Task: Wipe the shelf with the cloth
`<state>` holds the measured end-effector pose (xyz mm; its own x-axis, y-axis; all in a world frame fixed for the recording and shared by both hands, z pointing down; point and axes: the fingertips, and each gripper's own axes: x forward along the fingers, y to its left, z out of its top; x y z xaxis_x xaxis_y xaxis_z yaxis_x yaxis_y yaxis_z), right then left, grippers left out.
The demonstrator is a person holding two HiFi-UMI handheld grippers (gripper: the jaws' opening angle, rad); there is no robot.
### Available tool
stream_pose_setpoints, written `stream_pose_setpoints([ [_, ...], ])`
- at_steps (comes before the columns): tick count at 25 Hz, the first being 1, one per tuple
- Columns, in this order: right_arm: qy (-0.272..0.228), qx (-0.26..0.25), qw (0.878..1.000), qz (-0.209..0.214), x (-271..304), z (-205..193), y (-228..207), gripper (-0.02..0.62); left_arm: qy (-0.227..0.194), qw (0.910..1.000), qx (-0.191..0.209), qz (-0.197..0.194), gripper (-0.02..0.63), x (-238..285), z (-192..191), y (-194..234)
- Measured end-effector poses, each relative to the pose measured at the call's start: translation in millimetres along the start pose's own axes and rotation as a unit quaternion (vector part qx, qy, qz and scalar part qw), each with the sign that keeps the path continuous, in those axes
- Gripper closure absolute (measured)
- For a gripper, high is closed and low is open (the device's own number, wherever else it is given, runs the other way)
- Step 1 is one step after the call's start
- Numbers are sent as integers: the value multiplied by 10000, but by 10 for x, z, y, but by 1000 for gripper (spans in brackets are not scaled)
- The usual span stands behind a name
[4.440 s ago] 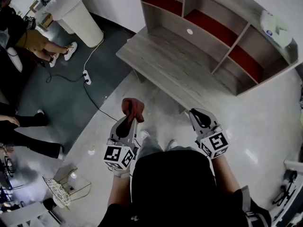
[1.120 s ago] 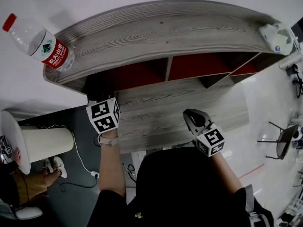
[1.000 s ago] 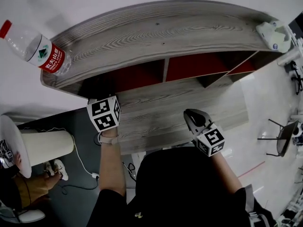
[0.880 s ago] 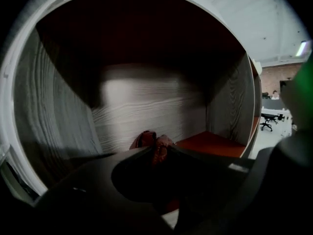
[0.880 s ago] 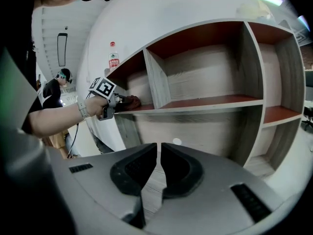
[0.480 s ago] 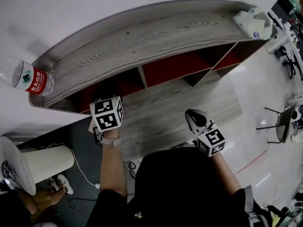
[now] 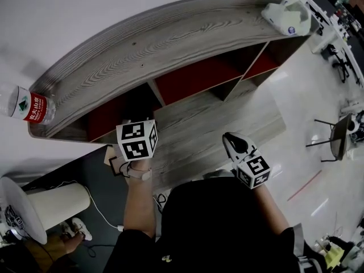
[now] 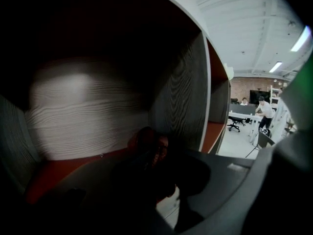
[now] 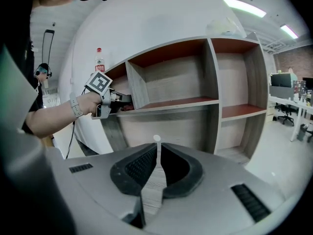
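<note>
Hanging idle near body: right gripper [image 7: 235,143], jaws together, empty. Left gripper [image 8: 155,179] clamps dark red cloth [image 8: 145,142] inside shelf's [image 7: 170,44] leftmost red-floored compartment. Best: press cloth flat, sweep from back corner outward. Bottle [image 7: 27,106] on top, far left.

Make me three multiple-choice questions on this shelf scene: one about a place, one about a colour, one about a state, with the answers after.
1. Where does the left gripper reach?
A) the left compartment of the shelf
B) the middle compartment
C) the shelf top

2. What colour are the compartment floors?
A) blue
B) red
C) white

3. How do the fingers of the right gripper stand?
A) shut on the cloth
B) wide apart
C) shut, empty

Answers:
1 A: the right gripper view shows it inside the leftmost opening.
2 B: red shows in every compartment in the head view.
3 C: they meet with nothing between, while the cloth sits in the left gripper.
</note>
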<state>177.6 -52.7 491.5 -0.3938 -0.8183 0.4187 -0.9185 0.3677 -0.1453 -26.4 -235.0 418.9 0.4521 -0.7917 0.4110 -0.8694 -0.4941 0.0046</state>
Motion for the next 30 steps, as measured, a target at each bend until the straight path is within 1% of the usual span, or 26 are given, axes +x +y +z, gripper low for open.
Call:
stream_pose_setpoints([
  [4,24,0,9999,139,25,-34,92,577,-23,10000,30,-60,534,-118,-58,-78],
  [9,70,-64,9991,402,128,-43,264,577,-14,9999,-8,109,534,-325,-164,34],
  [12,91,-125,9981,601,215,-30,385,577,23,9994,-52,355,534,-488,-250,206],
  [16,127,-241,9952,938,357,8,591,577,68,9965,-212,802,534,-756,-386,545],
  [24,201,-529,9866,1533,632,101,1048,577,155,9845,-506,1672,534,-1284,-643,1294],
  [27,224,-621,9835,1682,690,112,1178,577,159,9806,-593,1864,534,-1419,-710,1476],
  [30,241,-675,9822,1734,732,130,1228,577,78,9796,-710,1881,531,-1475,-741,1541],
])
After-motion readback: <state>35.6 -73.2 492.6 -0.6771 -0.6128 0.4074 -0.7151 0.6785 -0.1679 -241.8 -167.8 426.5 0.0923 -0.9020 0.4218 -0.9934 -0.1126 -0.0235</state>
